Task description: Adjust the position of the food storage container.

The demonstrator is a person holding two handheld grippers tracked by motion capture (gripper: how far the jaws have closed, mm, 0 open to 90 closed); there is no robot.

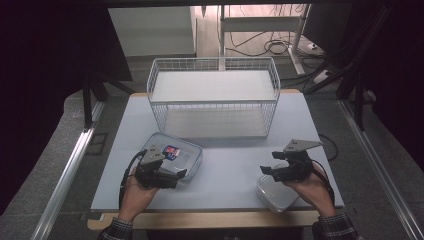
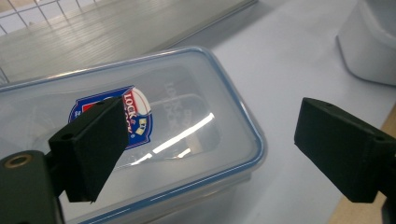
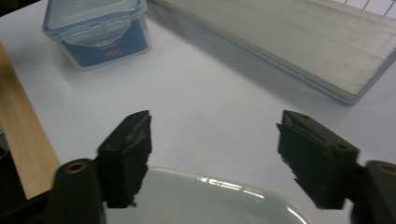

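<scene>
From the high view, my left gripper (image 1: 167, 172) hovers over the near edge of the lidded box (image 1: 187, 156) on the table (image 1: 230, 155), and my right gripper (image 1: 280, 170) hangs above the white box (image 1: 275, 195) at the table's near right corner. The wire rack (image 1: 214, 95) stands behind, well apart from both.

In the left gripper view my jaws are spread wide with nothing pinched; the lidded box (image 2: 187, 135) lies under them, its label beneath one pad. To take it well, I judge I should straddle one rim edge squarely, not the slick lid top.

In the right gripper view my jaws are likewise released and spread, the white box (image 3: 210, 200) just below and between them, untouched as far as I can tell. The lidded box (image 3: 98, 28) sits far across the table. I'd lower straight and centre the box's sides between the pads before closing, or it may skid off the table edge.
</scene>
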